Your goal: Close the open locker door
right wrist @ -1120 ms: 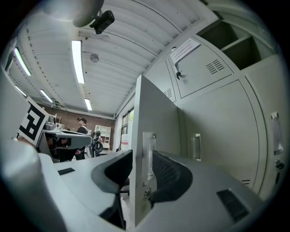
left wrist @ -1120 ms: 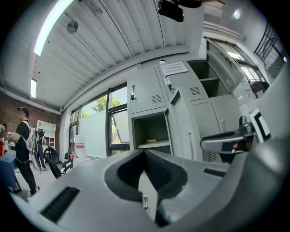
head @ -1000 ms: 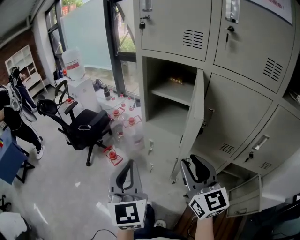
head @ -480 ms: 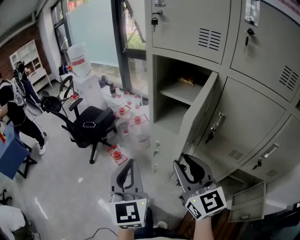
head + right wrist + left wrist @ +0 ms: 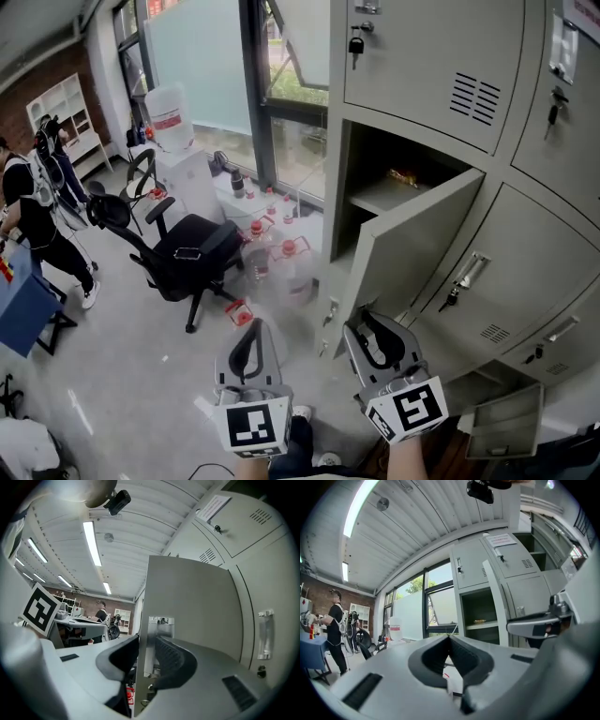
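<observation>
The grey locker door [image 5: 412, 253] stands open in front of its compartment [image 5: 394, 159], free edge toward me. My right gripper [image 5: 375, 342] is at the door's lower edge. In the right gripper view its jaws [image 5: 147, 653] are closing on the door's edge [image 5: 187, 602]. One pad lies against the metal latch plate [image 5: 159, 634] and the other against the door's far face. My left gripper [image 5: 248, 352] hangs lower left of the door, shut and empty. In the left gripper view its pads [image 5: 450, 639] meet at the tip.
A black office chair [image 5: 183, 248] stands left of the lockers, with several water bottles [image 5: 272, 248] on the floor and a large jug [image 5: 170, 117] behind. A person [image 5: 33, 206] stands at far left. A small lower locker door [image 5: 506, 422] hangs open at bottom right.
The view has shifted so the door shows more of its face. My right gripper has moved up to the door's lower edge. The left gripper has barely moved.
</observation>
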Tool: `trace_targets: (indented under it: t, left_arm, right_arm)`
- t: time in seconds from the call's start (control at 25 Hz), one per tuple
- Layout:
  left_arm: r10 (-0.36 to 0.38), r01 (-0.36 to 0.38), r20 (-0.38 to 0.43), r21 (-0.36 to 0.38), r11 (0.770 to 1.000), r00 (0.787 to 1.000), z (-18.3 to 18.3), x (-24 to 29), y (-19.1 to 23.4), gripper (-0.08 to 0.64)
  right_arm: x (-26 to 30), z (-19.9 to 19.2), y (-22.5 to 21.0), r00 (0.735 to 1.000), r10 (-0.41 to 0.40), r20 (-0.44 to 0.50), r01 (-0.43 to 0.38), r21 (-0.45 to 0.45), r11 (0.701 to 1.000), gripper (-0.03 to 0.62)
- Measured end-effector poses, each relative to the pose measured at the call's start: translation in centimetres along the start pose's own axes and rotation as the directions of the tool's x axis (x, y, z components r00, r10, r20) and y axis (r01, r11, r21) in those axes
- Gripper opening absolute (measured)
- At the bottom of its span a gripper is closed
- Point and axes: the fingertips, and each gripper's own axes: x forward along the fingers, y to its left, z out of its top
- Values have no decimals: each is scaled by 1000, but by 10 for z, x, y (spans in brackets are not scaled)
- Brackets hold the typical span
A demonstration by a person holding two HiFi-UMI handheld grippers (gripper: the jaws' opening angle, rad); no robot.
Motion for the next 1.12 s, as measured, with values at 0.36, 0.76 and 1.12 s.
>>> trace_targets:
  t: [0.36,0.76,1.12]
  left_arm:
    - [-28,28,28,-13,1000,999,5,61,33,2]
    - [-89,90,43,-20,996,995,10,125,50,2]
    - [-156,156,65,10,988,986,10,175,57,2]
  right_arm:
    - [64,-6,-15,998,-66,-24,65,-22,998,68]
    - [123,-11,-45,985,-167,-49,166,-13,986,51]
    - [160,-16,-76,961,-267,-69,267,-2,964,48]
